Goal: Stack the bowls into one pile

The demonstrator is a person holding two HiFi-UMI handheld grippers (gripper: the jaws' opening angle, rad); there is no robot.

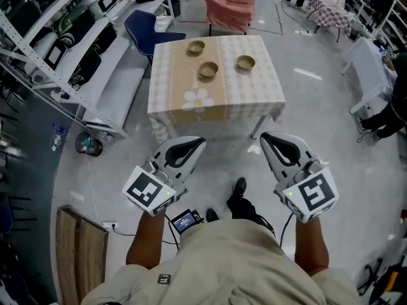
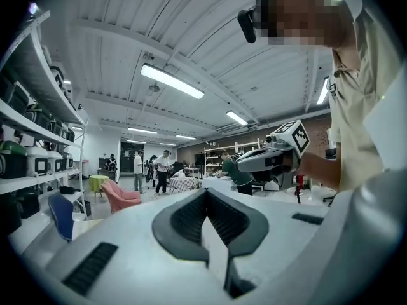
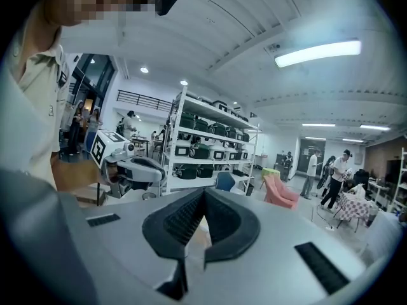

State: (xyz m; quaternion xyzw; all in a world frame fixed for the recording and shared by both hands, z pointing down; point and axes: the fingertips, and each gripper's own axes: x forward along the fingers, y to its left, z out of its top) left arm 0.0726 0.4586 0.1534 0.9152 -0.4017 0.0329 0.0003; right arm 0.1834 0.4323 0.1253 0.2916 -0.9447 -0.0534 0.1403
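Left gripper [image 1: 196,143] and right gripper [image 1: 267,138], jaws pressed together, hover before three separate olive-brown bowls [image 1: 208,70].

bowls [image 1: 208,70] unstacked on table [image 1: 254,91] | left claw [image 1: 202,142], right claw [image 1: 263,136]: near body

Three olive bowls are recorded upright and unstacked (none touching): left bowl [image 1: 196,46], middle bowl [image 1: 208,70], right bowl [image 1: 245,62], all well beyond the jaws.
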